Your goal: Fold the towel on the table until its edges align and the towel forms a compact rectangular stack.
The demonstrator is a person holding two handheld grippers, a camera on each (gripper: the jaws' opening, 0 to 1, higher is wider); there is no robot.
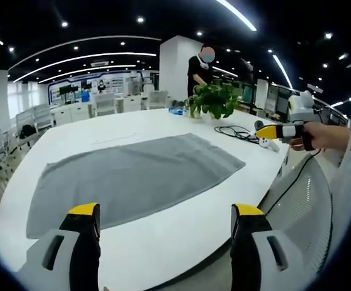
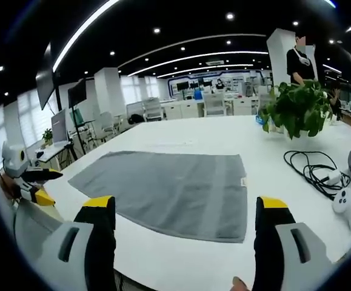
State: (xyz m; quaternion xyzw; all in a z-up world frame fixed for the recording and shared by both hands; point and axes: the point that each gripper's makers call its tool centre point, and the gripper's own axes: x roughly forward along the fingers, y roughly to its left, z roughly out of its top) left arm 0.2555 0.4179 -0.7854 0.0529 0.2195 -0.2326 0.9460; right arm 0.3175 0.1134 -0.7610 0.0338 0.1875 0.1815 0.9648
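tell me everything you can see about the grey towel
The towel is a plain grey rectangle of soft, terry-looking cloth, with a hemmed border and a small pale tag at one edge. It lies spread flat and unfolded, a single layer, on the white table, with only slight ripples. Nothing rests on it, and neither gripper touches it: the left gripper and the right gripper both hang open short of its near edge.

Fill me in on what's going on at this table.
A person holds a two-jaw gripper in each hand over a white table. A grey towel lies spread flat, not yet folded. The left gripper and right gripper are both open and empty, short of the towel's near edge.
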